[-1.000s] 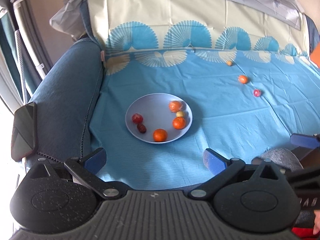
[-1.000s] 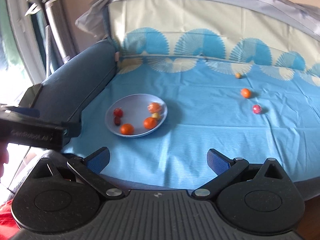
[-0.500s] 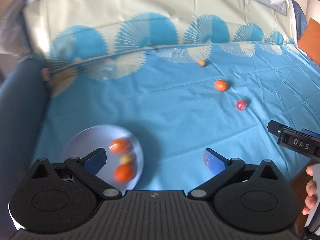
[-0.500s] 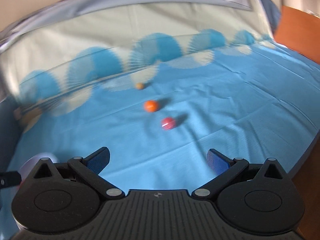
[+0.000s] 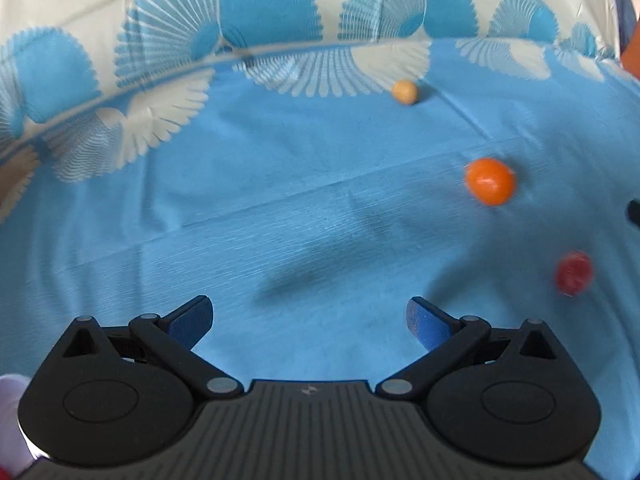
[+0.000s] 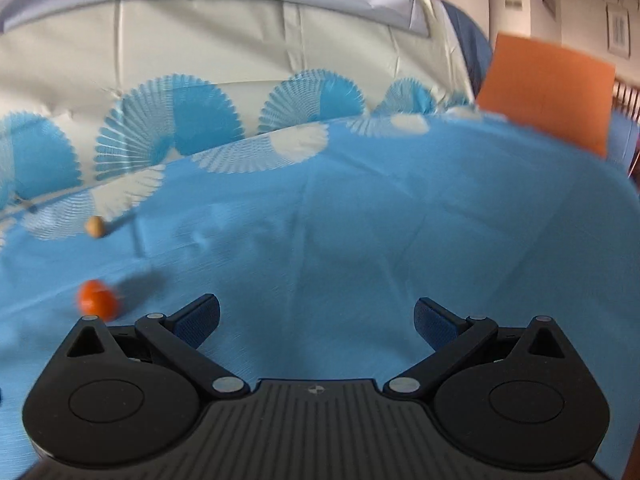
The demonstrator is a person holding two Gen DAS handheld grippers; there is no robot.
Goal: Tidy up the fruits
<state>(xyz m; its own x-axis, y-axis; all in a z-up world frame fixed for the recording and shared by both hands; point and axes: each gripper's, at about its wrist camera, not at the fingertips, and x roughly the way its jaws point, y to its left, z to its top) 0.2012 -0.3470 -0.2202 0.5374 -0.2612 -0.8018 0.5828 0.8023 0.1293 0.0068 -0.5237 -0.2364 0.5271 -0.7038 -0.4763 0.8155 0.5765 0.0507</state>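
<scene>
In the left wrist view an orange fruit [image 5: 490,181], a small tan fruit [image 5: 405,91] and a red fruit [image 5: 573,273] lie loose on the blue cloth. My left gripper [image 5: 310,318] is open and empty, low over the cloth, with the fruits ahead to its right. In the right wrist view the orange fruit [image 6: 98,299] lies just left of my left fingertip and the tan fruit [image 6: 95,226] lies farther back. My right gripper [image 6: 316,318] is open and empty. The plate is almost out of view; only a pale sliver [image 5: 10,392] shows at the lower left.
The blue cloth [image 5: 280,200] covers a sofa seat, its fan-patterned border running up the backrest [image 6: 240,60]. An orange cushion [image 6: 548,92] stands at the far right. A dark piece of the other gripper [image 5: 634,212] shows at the right edge.
Both grippers have swung right and moved closer to the cloth. The plate has slid out of both views. The three loose fruits now look larger and nearer.
</scene>
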